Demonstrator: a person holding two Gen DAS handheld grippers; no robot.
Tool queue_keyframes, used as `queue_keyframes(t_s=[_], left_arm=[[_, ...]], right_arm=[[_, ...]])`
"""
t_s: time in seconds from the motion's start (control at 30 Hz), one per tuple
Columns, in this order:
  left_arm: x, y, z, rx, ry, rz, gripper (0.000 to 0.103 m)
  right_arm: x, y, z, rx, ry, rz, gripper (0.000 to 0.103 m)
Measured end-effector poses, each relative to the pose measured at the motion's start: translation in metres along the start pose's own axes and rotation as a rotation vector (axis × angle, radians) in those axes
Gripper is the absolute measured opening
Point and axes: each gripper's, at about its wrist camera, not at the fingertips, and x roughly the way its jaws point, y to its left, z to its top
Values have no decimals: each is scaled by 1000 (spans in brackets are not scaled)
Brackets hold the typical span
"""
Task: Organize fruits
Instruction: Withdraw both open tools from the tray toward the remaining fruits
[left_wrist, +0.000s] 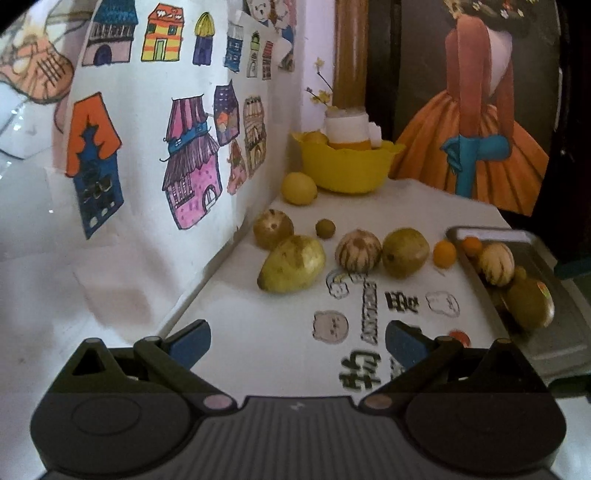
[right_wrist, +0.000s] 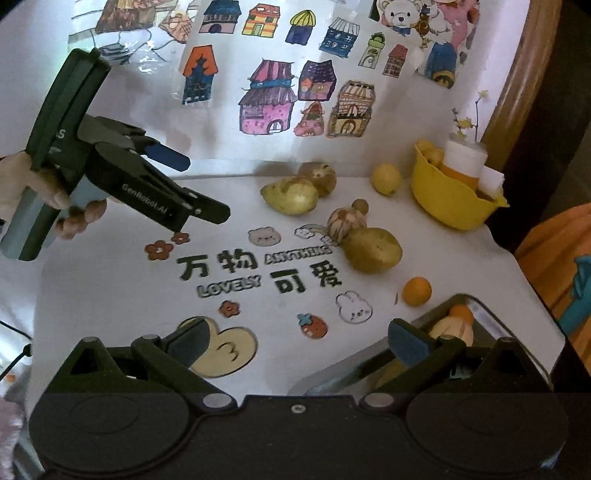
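Note:
Several fruits lie loose on the white printed tablecloth: a lemon (left_wrist: 299, 188), a brown round fruit (left_wrist: 273, 229), a yellow-green pear (left_wrist: 293, 264), a striped round fruit (left_wrist: 357, 251), a second green pear (left_wrist: 405, 252) and a small orange (left_wrist: 444, 253). A metal tray (left_wrist: 561, 332) at the right holds a striped fruit (left_wrist: 496, 264), a green fruit (left_wrist: 530, 302) and a small orange (left_wrist: 472, 245). My left gripper (left_wrist: 297, 345) hovers open and empty before the fruit row. My right gripper (right_wrist: 299, 341) is open and empty, its right finger over the tray (right_wrist: 517, 339).
A yellow bowl (left_wrist: 347, 166) with a white-and-orange bottle stands at the back by the wall. Drawings of houses cover the left wall. A small brown fruit (left_wrist: 325, 229) sits behind the row. The left gripper (right_wrist: 192, 184), held in a hand, shows in the right wrist view.

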Motion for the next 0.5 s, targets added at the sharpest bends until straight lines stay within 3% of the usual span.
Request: queue_keyframes(t_s=[0.13, 0.3, 0.5], left_arm=[[20, -2, 6, -5, 1, 30, 103], [33, -22, 13, 138, -35, 117, 103], [45, -25, 20, 263, -72, 100, 103]], right_arm=[[17, -15, 6, 13, -14, -8, 102], [41, -38, 18, 13, -8, -29, 102], [72, -59, 25, -34, 48, -26, 102]])
